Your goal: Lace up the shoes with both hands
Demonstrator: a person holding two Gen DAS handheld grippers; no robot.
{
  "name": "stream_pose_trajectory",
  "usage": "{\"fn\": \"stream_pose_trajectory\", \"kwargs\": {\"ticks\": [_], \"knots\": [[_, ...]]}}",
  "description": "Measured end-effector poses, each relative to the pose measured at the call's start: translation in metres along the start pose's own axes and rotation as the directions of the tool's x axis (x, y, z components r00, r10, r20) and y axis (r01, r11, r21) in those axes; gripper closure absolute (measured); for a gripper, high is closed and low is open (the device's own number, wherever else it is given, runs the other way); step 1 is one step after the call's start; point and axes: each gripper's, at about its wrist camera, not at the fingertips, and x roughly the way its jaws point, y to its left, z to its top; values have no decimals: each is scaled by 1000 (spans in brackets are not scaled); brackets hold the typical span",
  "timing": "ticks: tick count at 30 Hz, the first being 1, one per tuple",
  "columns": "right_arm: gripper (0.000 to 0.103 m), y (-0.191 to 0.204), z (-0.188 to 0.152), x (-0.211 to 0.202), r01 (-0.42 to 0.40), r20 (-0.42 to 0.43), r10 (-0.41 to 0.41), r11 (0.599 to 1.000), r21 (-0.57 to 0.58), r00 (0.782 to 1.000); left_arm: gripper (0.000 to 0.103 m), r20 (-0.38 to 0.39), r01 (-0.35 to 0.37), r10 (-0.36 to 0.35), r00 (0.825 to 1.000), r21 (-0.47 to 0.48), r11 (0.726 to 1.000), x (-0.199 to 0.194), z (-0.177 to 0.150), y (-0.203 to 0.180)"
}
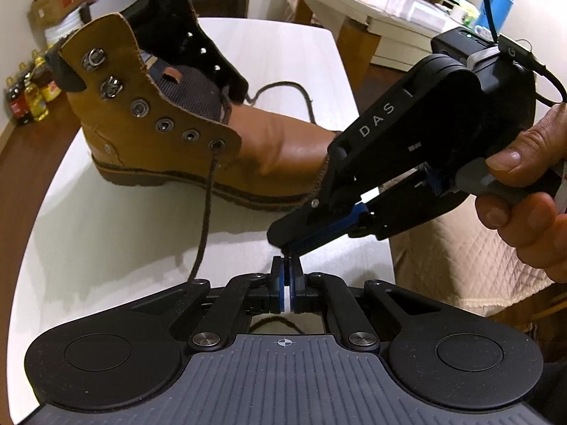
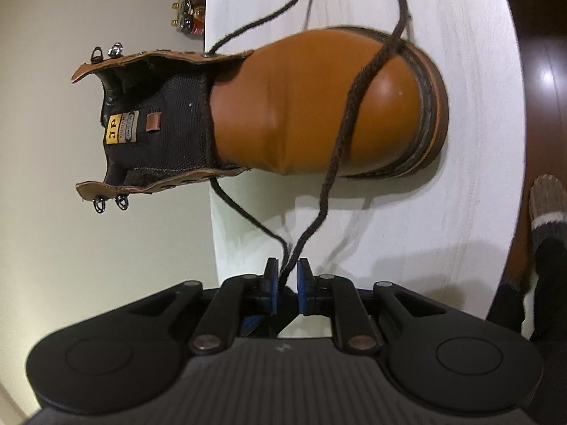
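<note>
- Left wrist view: the boot [image 1: 166, 120] stands mid-table [image 1: 88, 248], its lace [image 1: 205, 194] through the lowest eyelets only, with the upper eyelets and hooks empty. The left gripper [image 1: 287, 272] is clenched, apparently on the lace; the right gripper [image 1: 283, 244] touches its tips.
- Right wrist view: the right gripper [image 2: 286, 276] shows a gap in its jaws around the lace strands [image 2: 354, 106], grip unclear. Bare tabletop lies around the boot, with the table edge [image 2: 212, 212] close.
</note>
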Motion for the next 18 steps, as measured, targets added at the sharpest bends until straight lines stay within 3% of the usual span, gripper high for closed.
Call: {"fn": "stream_pose_trajectory", "kwargs": {"ticks": [4,9,18], "knots": [[100,18,6,-17,17,66,-11,996,-88,998,100,1,-6,6,1000,-57,998,-4,5,5],[100,43,33,-51,-45,219,72,991,-129,973,100,38,-61,64,997,-90,994,-14,13,15],[100,61,76,-18,-99,194,124,986,-134,973,100,26,-87,90,996,-99,991,-14,15,20]]}}
